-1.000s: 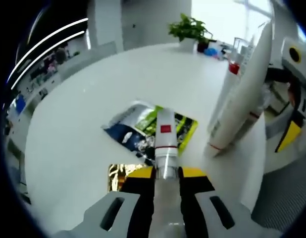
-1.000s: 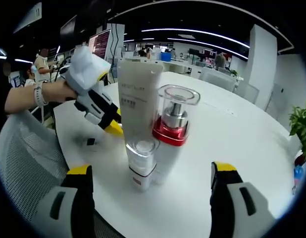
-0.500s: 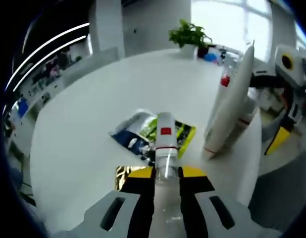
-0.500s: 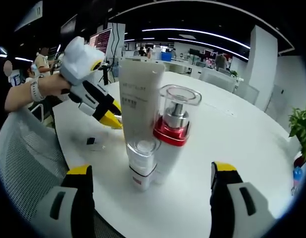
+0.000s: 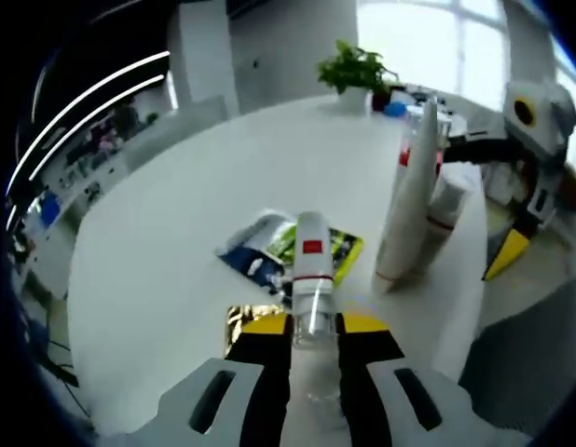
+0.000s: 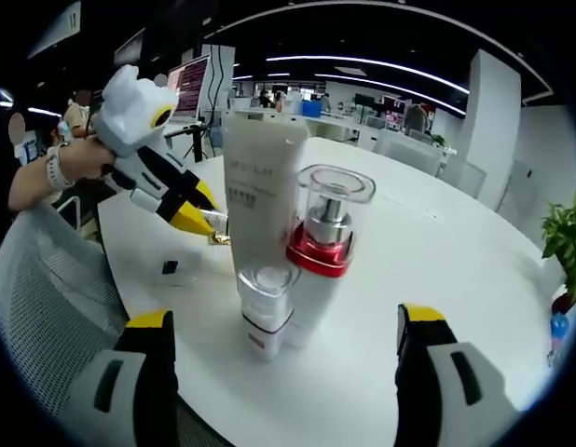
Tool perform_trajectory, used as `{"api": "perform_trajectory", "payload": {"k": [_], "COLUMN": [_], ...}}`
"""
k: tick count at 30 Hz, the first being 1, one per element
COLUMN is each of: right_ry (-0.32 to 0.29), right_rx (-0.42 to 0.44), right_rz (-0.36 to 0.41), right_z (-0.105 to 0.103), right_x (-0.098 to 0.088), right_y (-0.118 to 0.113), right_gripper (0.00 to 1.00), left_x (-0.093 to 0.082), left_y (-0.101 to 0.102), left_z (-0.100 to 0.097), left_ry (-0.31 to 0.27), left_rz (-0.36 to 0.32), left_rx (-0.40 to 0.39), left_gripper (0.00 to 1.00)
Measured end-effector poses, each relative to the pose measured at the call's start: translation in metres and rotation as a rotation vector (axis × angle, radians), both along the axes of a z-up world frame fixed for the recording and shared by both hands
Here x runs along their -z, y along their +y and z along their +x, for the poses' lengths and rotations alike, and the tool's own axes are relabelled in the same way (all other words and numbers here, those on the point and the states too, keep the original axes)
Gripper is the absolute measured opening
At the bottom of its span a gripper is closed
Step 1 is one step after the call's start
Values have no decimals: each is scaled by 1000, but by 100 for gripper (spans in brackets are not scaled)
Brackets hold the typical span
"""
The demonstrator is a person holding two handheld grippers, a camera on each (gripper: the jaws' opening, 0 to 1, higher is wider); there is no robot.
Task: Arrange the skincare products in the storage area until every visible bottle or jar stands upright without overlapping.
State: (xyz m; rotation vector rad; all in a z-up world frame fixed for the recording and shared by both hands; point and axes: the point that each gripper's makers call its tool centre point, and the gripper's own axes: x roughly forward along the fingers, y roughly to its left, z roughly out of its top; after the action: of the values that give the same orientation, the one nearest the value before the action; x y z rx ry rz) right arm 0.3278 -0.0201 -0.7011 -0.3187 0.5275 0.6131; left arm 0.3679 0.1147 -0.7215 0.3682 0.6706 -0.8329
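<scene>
While the left tongs stay clamped on the small bottle, they have drawn back from the upright tube; the right tongs gape empty. Standing it is yet to come.

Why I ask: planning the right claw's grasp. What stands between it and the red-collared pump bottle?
A small clear-capped bottle stands in front of the pump bottle, on the open right claw's side; nothing else intervenes.

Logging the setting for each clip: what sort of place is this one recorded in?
Most likely an open-plan office. The skincare products stand on a large round white table, with strip ceiling lights, a screen and rows of desks behind, and a potted plant near bright windows.
</scene>
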Motion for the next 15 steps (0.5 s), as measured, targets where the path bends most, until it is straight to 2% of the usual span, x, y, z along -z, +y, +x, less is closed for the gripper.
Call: {"api": "perform_trajectory", "payload": {"k": [15], "right_ry": [-32], "right_rx": [3], "right_rz": [19], "right_z": [1], "right_x": [-7], "right_y": [0], "right_gripper": [99], "left_x": [-1], "left_y": [10], "left_z": [-17], "left_ry": [0], "left_rz": [18], "left_rx": [-10], "left_gripper": [14]}}
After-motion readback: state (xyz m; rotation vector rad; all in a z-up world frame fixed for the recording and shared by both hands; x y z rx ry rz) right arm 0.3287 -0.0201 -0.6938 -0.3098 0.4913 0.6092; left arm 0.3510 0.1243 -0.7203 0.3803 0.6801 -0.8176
